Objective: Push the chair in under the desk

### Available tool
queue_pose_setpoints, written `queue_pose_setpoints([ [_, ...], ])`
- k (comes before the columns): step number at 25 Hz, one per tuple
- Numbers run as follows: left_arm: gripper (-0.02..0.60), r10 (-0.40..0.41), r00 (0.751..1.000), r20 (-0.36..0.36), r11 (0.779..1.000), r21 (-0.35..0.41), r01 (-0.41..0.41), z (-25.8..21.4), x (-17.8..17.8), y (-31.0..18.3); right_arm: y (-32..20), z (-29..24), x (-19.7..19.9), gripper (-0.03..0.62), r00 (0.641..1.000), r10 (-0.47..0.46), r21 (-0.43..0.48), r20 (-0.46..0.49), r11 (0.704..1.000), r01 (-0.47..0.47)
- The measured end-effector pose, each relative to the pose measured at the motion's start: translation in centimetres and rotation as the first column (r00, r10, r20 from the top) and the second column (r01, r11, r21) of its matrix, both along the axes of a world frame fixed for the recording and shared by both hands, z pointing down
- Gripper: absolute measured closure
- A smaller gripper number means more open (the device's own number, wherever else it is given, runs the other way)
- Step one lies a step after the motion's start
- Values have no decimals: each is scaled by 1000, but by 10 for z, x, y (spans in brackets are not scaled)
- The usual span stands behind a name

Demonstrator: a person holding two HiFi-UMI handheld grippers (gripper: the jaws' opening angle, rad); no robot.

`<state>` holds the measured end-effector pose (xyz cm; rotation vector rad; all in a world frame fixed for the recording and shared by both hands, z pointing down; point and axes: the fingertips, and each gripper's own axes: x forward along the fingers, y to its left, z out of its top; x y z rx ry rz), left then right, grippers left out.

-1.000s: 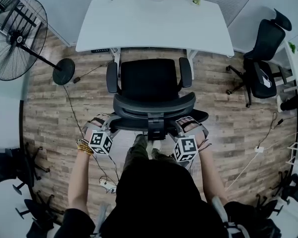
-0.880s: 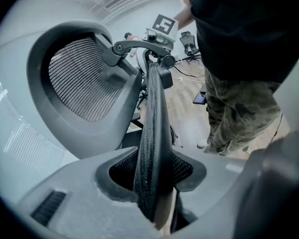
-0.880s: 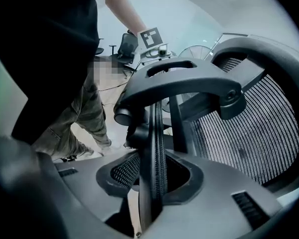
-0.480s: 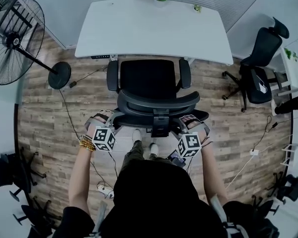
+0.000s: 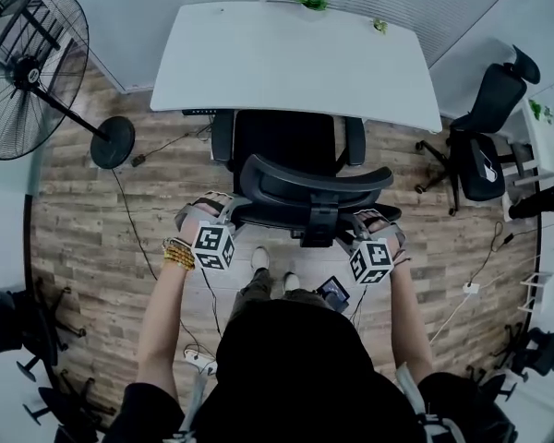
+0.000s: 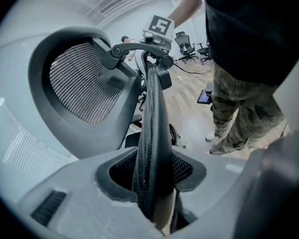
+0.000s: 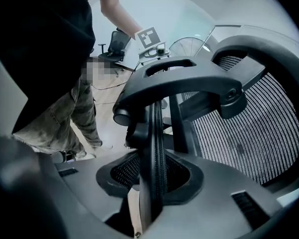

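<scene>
Chair (image 5: 291, 155) stands at 12 o'clock, its seat partly under the counter (image 5: 295, 58) and its back out. It is probably heavy but free-rolling, with a springy mesh back and a stiff rim that suits gripping. The left tool (image 5: 220, 218) and right tool (image 5: 367, 231) each clamp that rim. The fan (image 5: 32, 58) at 10 o'clock and the second chair (image 5: 485, 123) at 2 o'clock stand well apart. The armrests may catch the counter's edge.

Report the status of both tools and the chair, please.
Both shut on the back edge of the chair: left tool, right tool. Seat partly under desk, back outside. Nothing seen blocking.
</scene>
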<state>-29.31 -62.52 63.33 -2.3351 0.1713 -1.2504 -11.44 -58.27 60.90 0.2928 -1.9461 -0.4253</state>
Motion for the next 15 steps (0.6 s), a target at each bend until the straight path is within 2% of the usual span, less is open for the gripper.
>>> queue_pose_setpoints([
  [12,420,35,999,1,999,14,-35,-1,-9,-37,-30,0,-12,473,999,41,-3,4,999,-41],
  [15,422,59,998,-10,997,41,-58,-3,-9,-42,-34,-1,-13,473,999,41,9,3,999,-41],
])
